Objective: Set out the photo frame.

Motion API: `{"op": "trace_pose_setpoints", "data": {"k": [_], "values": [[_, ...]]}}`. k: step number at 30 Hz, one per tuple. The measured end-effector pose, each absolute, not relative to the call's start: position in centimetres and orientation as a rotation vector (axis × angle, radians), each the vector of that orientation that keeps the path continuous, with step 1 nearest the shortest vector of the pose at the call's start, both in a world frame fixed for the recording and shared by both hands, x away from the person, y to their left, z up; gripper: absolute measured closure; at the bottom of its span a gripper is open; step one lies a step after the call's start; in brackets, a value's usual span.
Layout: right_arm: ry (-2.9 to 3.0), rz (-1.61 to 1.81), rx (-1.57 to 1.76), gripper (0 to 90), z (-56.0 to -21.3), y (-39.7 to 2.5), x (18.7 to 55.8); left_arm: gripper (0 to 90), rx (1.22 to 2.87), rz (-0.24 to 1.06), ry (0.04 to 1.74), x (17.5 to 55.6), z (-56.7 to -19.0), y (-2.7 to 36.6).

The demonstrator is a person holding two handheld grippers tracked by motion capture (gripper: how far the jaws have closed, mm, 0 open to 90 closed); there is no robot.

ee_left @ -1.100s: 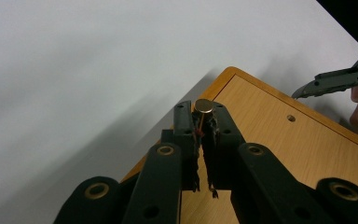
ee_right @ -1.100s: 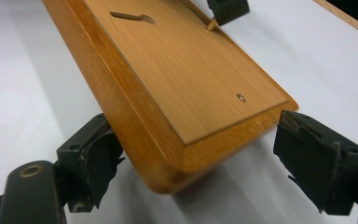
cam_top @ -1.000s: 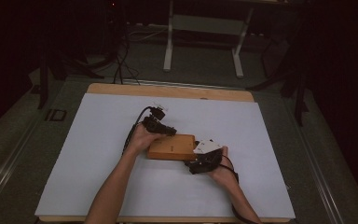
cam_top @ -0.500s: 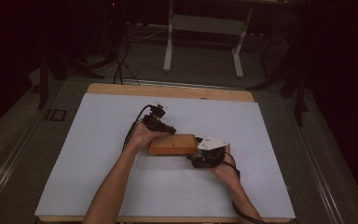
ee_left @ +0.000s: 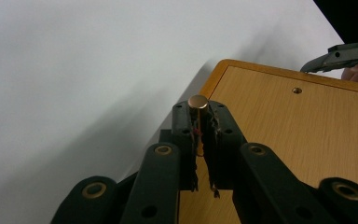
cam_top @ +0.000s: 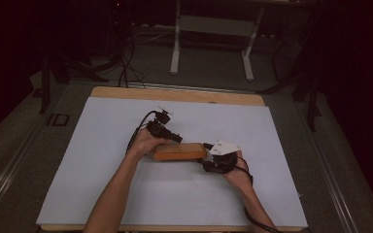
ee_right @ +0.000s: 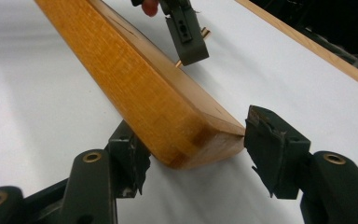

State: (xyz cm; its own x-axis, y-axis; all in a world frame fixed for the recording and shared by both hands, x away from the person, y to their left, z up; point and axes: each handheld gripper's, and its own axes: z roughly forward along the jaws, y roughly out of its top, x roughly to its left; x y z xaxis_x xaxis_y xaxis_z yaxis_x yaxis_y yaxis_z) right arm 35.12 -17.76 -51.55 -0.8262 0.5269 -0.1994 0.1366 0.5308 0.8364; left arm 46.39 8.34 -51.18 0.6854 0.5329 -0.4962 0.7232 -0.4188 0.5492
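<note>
Dim, dark surroundings — bright table (cam_top: 102, 160), soft shadows

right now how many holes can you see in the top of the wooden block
1: a small hole near the far edge of the wooden block, ahead of the metal pin clamped in the left gripper. Others may be hidden behind the jaws.

A white sheet (cam_top: 102, 170) covers the wooden table (cam_top: 175, 93). Beyond its far edge, a pale metal stand (cam_top: 211, 24) sits on the dim floor, with dark cables (cam_top: 126, 63) trailing nearby.
</note>
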Motion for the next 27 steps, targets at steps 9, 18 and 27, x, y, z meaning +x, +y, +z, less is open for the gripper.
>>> {"op": "trace_pose_setpoints", "data": {"k": [9,18,27], "values": [[2.373,1.239,0.484,36.7,-51.4,-17.1,35.4,82.5,2.126,-0.296,0.946,46.3,-51.2,8.3],[2.343,1.271,0.481,41.6,-50.9,-16.7,35.8,72.0,2.131,-0.213,0.925,45.9,-51.0,8.4],[2.331,1.286,0.499,45.4,-50.7,-16.8,35.9,67.3,2.060,-0.110,0.928,45.2,-49.8,9.8]]}}
